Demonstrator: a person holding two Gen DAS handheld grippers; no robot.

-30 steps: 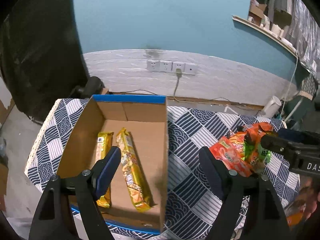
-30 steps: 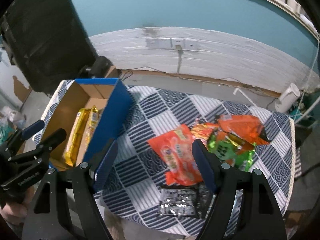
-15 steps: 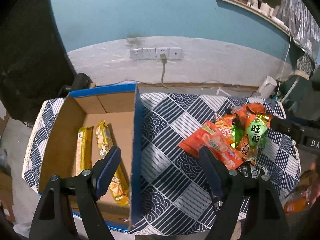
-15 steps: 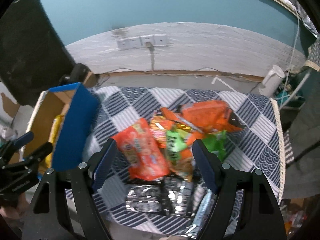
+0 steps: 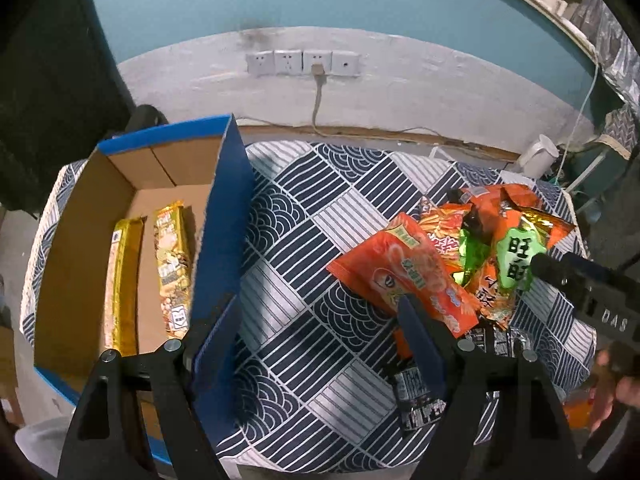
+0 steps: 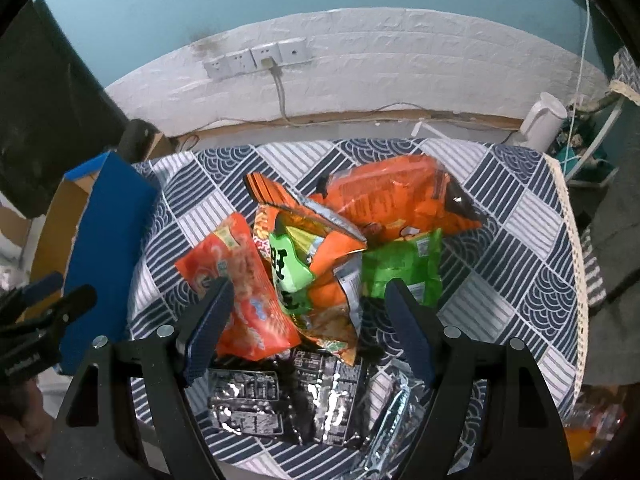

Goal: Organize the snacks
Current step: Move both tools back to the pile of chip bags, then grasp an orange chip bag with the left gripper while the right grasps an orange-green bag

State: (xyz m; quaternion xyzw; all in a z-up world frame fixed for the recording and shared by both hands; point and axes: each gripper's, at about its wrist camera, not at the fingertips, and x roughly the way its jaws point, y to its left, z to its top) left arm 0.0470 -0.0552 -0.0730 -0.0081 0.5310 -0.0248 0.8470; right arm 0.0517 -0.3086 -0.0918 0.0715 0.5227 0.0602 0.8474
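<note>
Straddling the box (image 5: 224,216) wall, the left gripper (image 5: 320,344) gapes empty; the right gripper (image 6: 308,320) hangs released over the snack pile (image 6: 320,248).

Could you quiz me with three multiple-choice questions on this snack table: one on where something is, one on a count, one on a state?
1. Where do the gold biscuit packs lie?
A. inside the cardboard box
B. on the tablecloth
C. on the floor

2. How many gold packs are in the box?
A. one
B. two
C. four

3. How is the right tool?
A. shut on a bag
B. open, holding nothing
C. out of view

Answers: 1 A, both lie on the box floor. 2 B, two lie side by side. 3 B, its fingers stand apart above the orange snack bag.
</note>
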